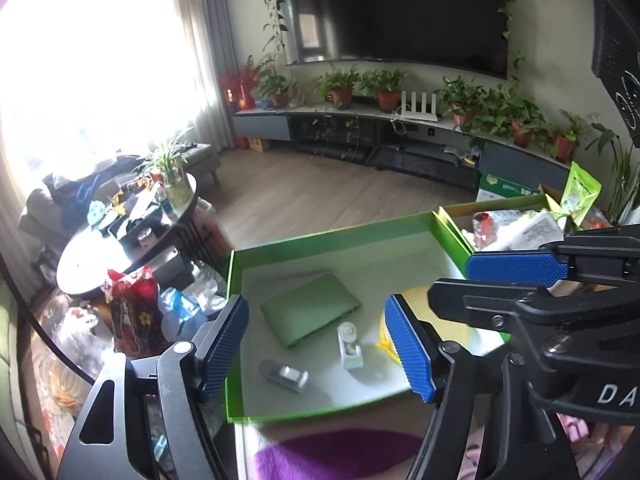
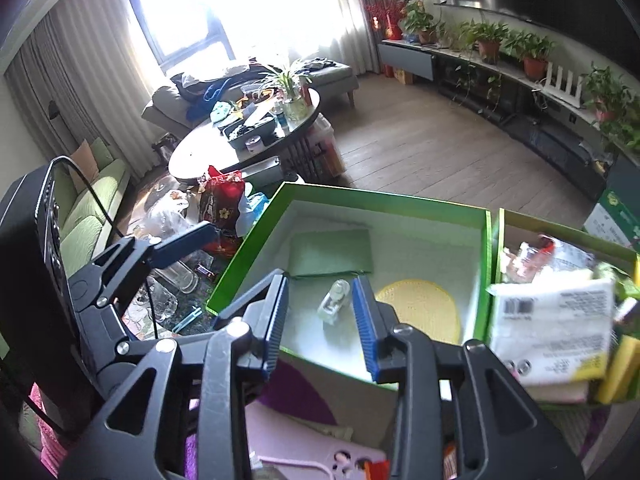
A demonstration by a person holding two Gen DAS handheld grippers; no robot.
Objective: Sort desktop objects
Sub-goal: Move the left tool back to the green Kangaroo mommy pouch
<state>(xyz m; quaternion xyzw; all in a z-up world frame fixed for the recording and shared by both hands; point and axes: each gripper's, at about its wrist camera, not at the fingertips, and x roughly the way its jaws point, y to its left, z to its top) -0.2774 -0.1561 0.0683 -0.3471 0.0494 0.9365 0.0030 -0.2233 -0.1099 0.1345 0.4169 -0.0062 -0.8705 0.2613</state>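
A green-walled box (image 1: 236, 276) (image 2: 486, 264) with a white floor holds a green pouch (image 1: 310, 308) (image 2: 330, 256), a white clip-like item (image 1: 350, 346) (image 2: 334, 302), a silver item (image 1: 284, 376) and a yellow round mat (image 1: 436, 312) (image 2: 420, 308). My left gripper (image 1: 320, 344) is open and empty above the box's near side. My right gripper (image 2: 322, 320) is open and empty, with the white item seen between its fingers. It also shows in the left wrist view (image 1: 460, 300), over the mat.
A second green box (image 2: 568, 236) (image 1: 452, 216) at the right is full of packets, with a white pack (image 2: 552, 328) on top. A purple cloth (image 1: 336, 456) lies in front. A red bag (image 1: 134, 312) and a cluttered round table (image 2: 240, 140) stand left.
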